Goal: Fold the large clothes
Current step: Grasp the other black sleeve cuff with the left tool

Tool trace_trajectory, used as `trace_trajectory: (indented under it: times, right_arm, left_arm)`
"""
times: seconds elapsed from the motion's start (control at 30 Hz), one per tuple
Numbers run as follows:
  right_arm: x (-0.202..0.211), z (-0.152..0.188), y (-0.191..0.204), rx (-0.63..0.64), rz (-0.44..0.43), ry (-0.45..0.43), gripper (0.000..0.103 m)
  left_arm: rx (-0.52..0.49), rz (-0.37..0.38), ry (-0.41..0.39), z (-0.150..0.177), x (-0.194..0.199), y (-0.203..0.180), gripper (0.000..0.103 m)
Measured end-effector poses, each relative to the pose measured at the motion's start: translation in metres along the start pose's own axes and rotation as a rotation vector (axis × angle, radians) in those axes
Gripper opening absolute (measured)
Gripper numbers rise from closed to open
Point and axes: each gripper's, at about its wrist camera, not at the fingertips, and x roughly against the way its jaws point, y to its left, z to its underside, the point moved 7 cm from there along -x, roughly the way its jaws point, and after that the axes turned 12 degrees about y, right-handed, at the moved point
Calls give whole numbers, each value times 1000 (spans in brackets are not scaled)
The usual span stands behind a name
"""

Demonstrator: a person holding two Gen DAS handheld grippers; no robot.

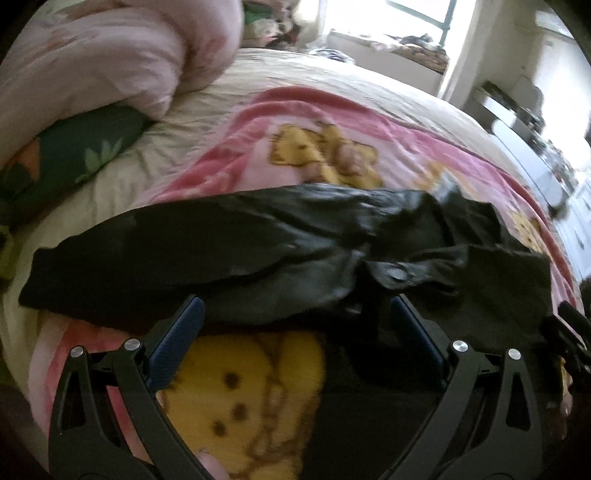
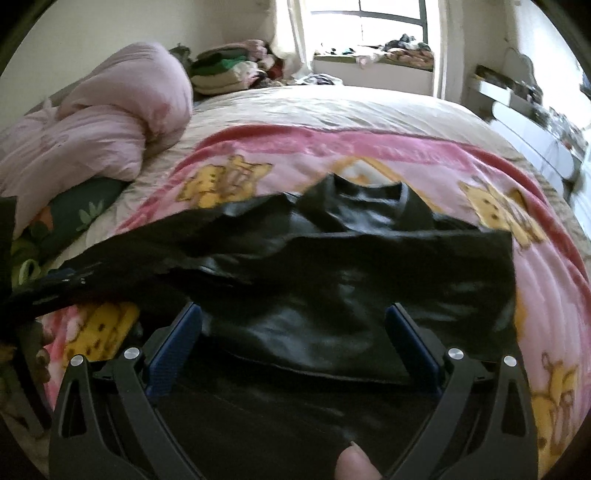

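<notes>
A black jacket (image 2: 332, 280) of shiny, leather-like cloth lies spread across a pink blanket (image 2: 406, 155) printed with yellow cartoon bears, which covers the near part of a bed (image 2: 332, 107) under a beige sheet. In the left wrist view the jacket (image 1: 221, 243) stretches sideways with one sleeve reaching left, and a round snap button (image 1: 397, 274) shows on a rumpled flap near the middle. The left tool (image 1: 295, 314) has its blue-padded fingers spread wide apart, hovering at the jacket's near edge with nothing between them; the right tool (image 2: 293, 314) is likewise wide apart over the jacket's body, holding nothing. Behind and to the left, a bunched pink quilt (image 2: 110, 122) sits on a dark green leaf-patterned pillow (image 2: 81, 206), close to the sleeve's end. Folded clothes (image 2: 225, 70) are stacked at the far corner beneath a bright window (image 2: 388, 22). A white cabinet (image 2: 517, 107) with cluttered items stands along the right side.
</notes>
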Motion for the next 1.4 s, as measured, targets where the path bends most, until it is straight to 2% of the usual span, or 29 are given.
trace_trajectory:
  times: [0.33, 0.6, 1.27, 1.4]
  right_arm:
    - [-6, -31, 74, 132, -69, -24, 99]
    - [-16, -43, 121, 195, -116, -19, 99]
    - [-39, -52, 198, 275, -238, 35, 99]
    - [-40, -51, 210, 283, -258, 42, 99]
  left_arm:
    - [179, -45, -20, -11, 6, 62, 94]
    - [300, -67, -34, -15, 12, 102, 94]
    - [651, -100, -75, 2, 24, 204, 94]
    - [729, -104, -50, 11, 14, 226, 94]
